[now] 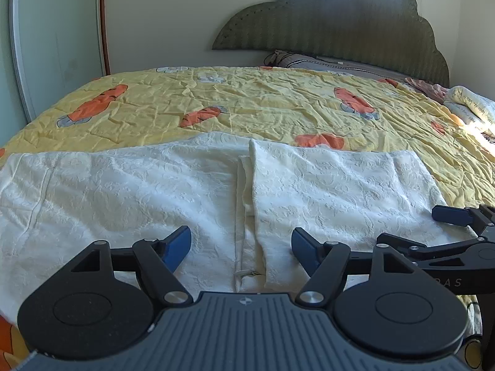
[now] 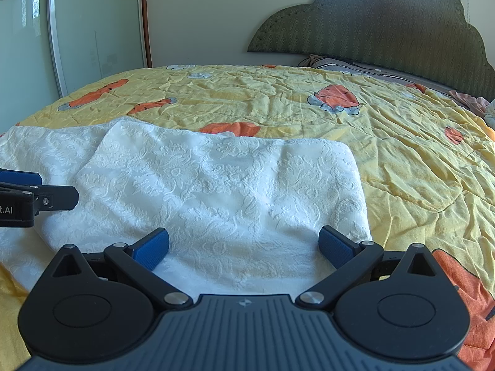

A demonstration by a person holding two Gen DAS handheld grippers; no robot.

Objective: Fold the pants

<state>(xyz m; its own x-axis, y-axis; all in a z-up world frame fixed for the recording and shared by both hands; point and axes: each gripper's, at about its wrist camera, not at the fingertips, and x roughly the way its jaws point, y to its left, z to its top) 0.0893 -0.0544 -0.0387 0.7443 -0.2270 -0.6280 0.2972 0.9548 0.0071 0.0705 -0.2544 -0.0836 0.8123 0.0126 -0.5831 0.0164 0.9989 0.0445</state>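
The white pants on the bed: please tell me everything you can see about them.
The white pants look like thick cotton with a raised floral pattern. They lie flat and spread sideways across the near part of the yellow quilt, one part folded over another, with a seam showing between. Both claws, left and right, are open above the pants, gripping nothing.

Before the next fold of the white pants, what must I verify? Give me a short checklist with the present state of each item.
1. Left gripper open, nothing pinched: ok.
2. Right gripper open, nothing pinched: ok.
3. White pants lie flat on the yellow quilt: ok, only light wrinkles.
4. One part already folded over, its edge straight: ok.
5. Quilt beyond the pants free of other things: ok.
6. Near edge of the pants aligned: cannot tell, the grippers hide it.
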